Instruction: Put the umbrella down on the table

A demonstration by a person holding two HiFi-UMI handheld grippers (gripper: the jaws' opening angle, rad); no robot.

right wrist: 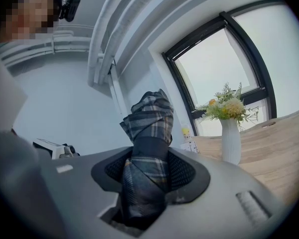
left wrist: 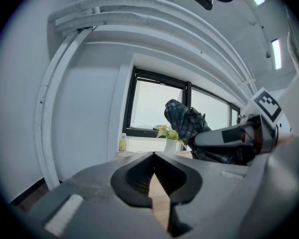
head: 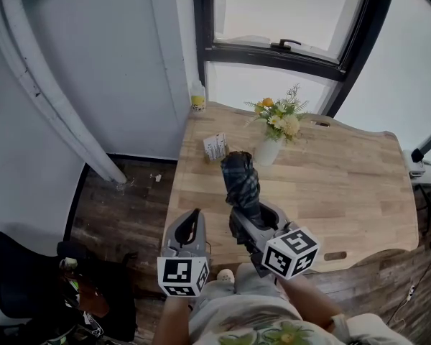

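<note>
A folded plaid umbrella [head: 242,182] sticks out forward and upward from my right gripper [head: 255,218], which is shut on its lower part above the near side of the wooden table [head: 345,185]. In the right gripper view the umbrella [right wrist: 147,133] fills the gap of the right gripper [right wrist: 149,176], both pads pressing on it. My left gripper [head: 192,218] hovers to its left over the table's front left edge, jaws together and holding nothing. The left gripper view shows the left gripper [left wrist: 157,183] shut, with the umbrella [left wrist: 187,123] off to the right.
A white vase of flowers [head: 267,149] stands just beyond the umbrella's tip, a small card [head: 215,146] to its left. A yellow-labelled bottle [head: 197,100] sits at the far left corner by the window. A black chair [head: 14,279] stands on the floor, lower left.
</note>
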